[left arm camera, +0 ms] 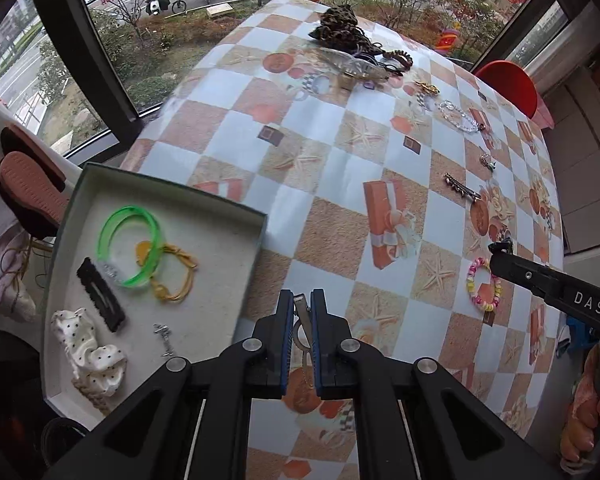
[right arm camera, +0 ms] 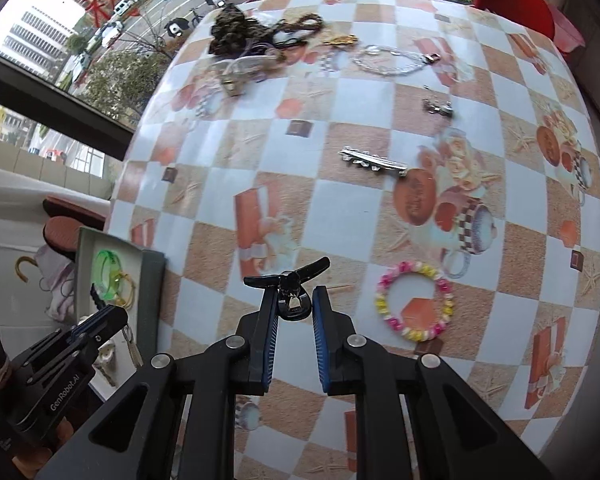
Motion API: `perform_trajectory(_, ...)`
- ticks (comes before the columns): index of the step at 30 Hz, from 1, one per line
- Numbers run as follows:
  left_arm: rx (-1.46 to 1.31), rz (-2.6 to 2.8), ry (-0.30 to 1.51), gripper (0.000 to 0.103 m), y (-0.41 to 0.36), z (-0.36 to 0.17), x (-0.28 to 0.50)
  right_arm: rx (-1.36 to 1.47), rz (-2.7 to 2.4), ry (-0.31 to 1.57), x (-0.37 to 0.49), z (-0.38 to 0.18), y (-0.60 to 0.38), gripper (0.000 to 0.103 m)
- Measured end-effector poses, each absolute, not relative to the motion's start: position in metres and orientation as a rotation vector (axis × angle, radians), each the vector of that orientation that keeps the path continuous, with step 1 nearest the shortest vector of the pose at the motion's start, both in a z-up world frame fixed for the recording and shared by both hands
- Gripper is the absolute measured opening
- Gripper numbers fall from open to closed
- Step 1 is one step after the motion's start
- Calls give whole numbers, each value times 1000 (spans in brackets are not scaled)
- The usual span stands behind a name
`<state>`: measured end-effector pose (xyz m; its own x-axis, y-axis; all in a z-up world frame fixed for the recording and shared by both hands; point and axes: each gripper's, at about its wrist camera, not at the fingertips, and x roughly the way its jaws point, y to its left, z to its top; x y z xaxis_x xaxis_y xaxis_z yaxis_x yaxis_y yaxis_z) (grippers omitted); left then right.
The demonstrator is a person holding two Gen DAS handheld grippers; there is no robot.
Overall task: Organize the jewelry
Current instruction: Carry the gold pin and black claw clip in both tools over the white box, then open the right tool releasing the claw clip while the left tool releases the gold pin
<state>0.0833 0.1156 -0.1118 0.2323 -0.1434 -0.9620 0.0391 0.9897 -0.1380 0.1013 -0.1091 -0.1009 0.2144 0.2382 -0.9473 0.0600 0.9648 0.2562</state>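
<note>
My left gripper (left arm camera: pixel 302 300) is shut on a silver hair clip (left arm camera: pixel 303 322), held just right of the white tray (left arm camera: pixel 236 272); the clip also hangs from it in the right wrist view (right arm camera: pixel 131 346). The tray holds a green bangle (left arm camera: pixel 130 246), a yellow hair tie (left arm camera: pixel 176 276), a black clip (left arm camera: pixel 100 294), a white dotted scrunchie (left arm camera: pixel 88 354) and a small silver charm (left arm camera: pixel 164 338). My right gripper (right arm camera: pixel 296 300) is shut on a black hair claw clip (right arm camera: pixel 290 284) above the table, left of a pastel bead bracelet (right arm camera: pixel 414 300).
On the checkered tablecloth (right arm camera: pixel 340 216) lie a silver barrette (right arm camera: pixel 374 162), a small metal charm (right arm camera: pixel 438 106), a clear bead bracelet (right arm camera: pixel 388 60) and a pile of scrunchies and hair ties (right arm camera: pixel 252 36) at the far edge. A red chair (right arm camera: pixel 516 4) stands beyond.
</note>
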Motion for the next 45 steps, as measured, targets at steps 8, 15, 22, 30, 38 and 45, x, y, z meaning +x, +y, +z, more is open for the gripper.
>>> perform_trajectory(8, -124, -100, 1317, 12, 157, -106, 63, 216, 181, 1343, 93, -92, -58, 18)
perform_trajectory(15, -153, -65, 1322, 12, 196, -110, 43, 175, 237, 1353, 86, -93, -10, 18)
perform_trajectory(22, -184, -13, 1351, 12, 235, -124, 24, 133, 297, 1376, 83, -101, 36, 18)
perform_trajectory(30, -207, 29, 1397, 12, 264, -150, 10, 66, 374, 1415, 84, -118, 89, 18)
perform_trajectory(38, -207, 31, 1445, 12, 269, -177, 5, -9, 407, 1481, 89, -149, 123, 18)
perform_trajectory(45, -190, 19, 1493, 12, 264, -200, 3, -51, 391, 1542, 100, -176, 133, 18)
